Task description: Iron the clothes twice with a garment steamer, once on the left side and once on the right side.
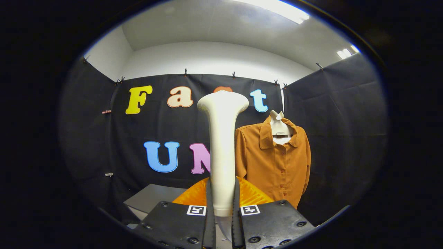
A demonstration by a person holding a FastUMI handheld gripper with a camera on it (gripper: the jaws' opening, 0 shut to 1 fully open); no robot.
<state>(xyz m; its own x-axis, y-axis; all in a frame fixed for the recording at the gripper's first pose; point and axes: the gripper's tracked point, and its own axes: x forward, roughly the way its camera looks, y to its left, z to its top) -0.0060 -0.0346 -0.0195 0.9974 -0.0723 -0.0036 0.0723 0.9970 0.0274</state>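
Steamer (222, 152): we are gripping its stiff, smooth white handle upright in the tongs (223, 216), both fingers pressing; it looks top-heavy, so we are holding low and firmly. Shirt (273, 162): soft, light, hanging beyond the fingers to their right.

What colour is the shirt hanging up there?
The shirt is rusty orange-brown, seen in the gripper view.
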